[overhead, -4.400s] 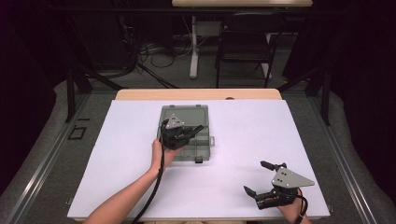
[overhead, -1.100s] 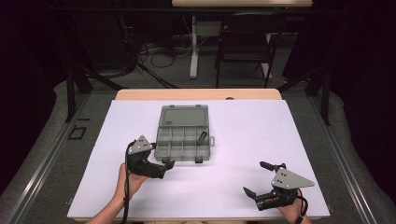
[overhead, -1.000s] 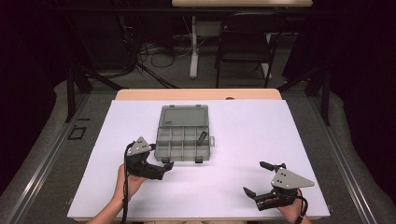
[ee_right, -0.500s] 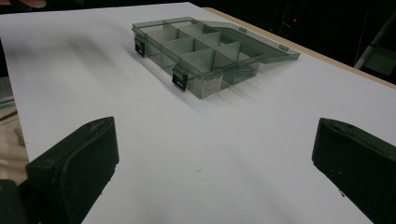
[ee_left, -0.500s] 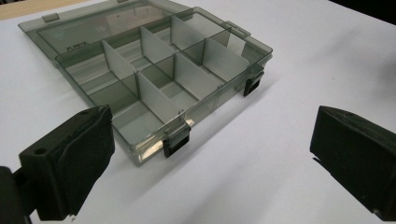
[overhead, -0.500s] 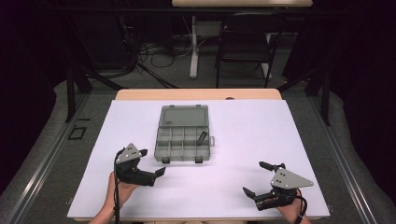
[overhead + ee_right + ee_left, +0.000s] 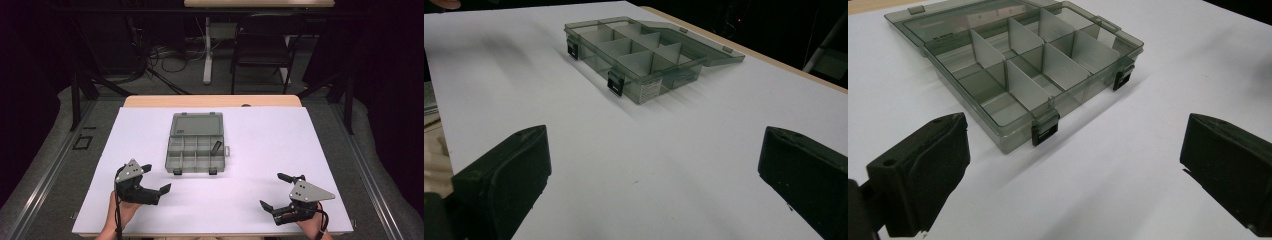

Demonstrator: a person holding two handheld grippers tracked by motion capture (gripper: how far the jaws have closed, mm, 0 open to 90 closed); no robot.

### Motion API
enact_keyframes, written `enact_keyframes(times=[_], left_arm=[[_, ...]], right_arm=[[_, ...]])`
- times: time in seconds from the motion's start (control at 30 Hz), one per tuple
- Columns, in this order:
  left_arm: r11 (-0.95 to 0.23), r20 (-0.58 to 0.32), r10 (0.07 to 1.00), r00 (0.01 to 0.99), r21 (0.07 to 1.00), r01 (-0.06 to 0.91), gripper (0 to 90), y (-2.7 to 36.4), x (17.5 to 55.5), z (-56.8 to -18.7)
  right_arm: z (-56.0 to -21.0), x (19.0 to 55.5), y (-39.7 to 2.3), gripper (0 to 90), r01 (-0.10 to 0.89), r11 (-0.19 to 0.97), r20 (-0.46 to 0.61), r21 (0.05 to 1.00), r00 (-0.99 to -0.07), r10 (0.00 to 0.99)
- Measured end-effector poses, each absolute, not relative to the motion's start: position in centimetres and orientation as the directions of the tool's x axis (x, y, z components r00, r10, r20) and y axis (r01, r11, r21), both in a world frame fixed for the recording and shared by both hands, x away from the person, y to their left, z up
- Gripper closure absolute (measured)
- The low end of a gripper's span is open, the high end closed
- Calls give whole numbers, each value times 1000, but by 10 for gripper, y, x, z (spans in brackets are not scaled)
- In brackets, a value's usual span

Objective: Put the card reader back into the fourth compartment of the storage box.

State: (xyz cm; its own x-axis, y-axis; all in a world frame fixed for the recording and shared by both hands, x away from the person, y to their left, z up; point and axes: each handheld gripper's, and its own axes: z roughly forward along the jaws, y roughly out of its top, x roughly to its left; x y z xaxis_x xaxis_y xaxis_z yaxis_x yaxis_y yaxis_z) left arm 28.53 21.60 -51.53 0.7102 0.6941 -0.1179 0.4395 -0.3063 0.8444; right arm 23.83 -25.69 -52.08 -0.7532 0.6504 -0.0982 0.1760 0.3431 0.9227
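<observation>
One clear organiser box (image 7: 196, 144) lies open ahead of and between two grippers, with two black latches (image 7: 1044, 131) on its near edge. Left gripper (image 7: 152, 180) and right gripper (image 7: 274, 191) both gape wide, holding nothing.

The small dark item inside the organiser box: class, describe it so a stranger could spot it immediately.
On the white table sheet lies an open grey compartment box, lid folded back. In its rightmost compartment of the row nearest the lid lies a small dark item, the one dark thing among the compartments.
</observation>
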Motion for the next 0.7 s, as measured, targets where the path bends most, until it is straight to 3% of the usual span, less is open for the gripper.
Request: enact_keyframes(times=[0.7], left_arm=[[-308, -105, 701, 706, 848, 432, 0, 231, 262, -531]], right_arm=[[-521, 238, -257, 1, 174, 345, -102, 922, -752, 651]])
